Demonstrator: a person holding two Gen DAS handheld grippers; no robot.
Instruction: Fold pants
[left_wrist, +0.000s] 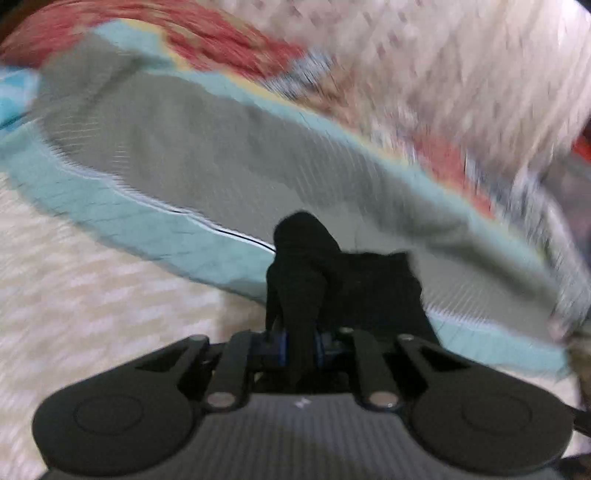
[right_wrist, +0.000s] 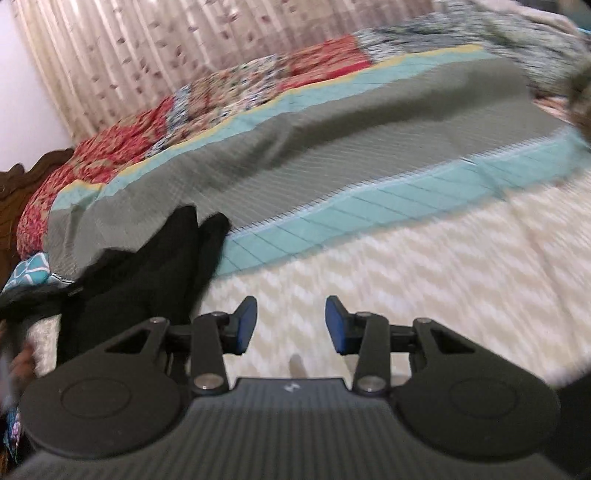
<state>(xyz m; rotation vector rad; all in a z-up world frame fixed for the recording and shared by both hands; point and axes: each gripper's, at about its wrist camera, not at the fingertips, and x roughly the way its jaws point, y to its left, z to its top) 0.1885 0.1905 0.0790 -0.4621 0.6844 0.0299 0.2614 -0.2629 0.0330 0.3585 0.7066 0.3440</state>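
The pants (left_wrist: 343, 280) are black. In the left wrist view my left gripper (left_wrist: 301, 349) is shut on a bunched fold of them, and the cloth rises in a hump between the blue pads and spreads to the right. In the right wrist view the pants (right_wrist: 147, 280) lie in a dark heap at the left, with two leg ends pointing up onto the quilt. My right gripper (right_wrist: 291, 326) is open and empty above the cream bedspread (right_wrist: 424, 266), to the right of the pants and apart from them.
A grey quilt with a teal border (right_wrist: 332, 155) lies across the bed behind the pants, with red floral patchwork (right_wrist: 229, 88) beyond it. A curtain (right_wrist: 147, 48) hangs at the back. A dark wooden headboard (right_wrist: 22, 177) shows at the far left. Both views are motion-blurred.
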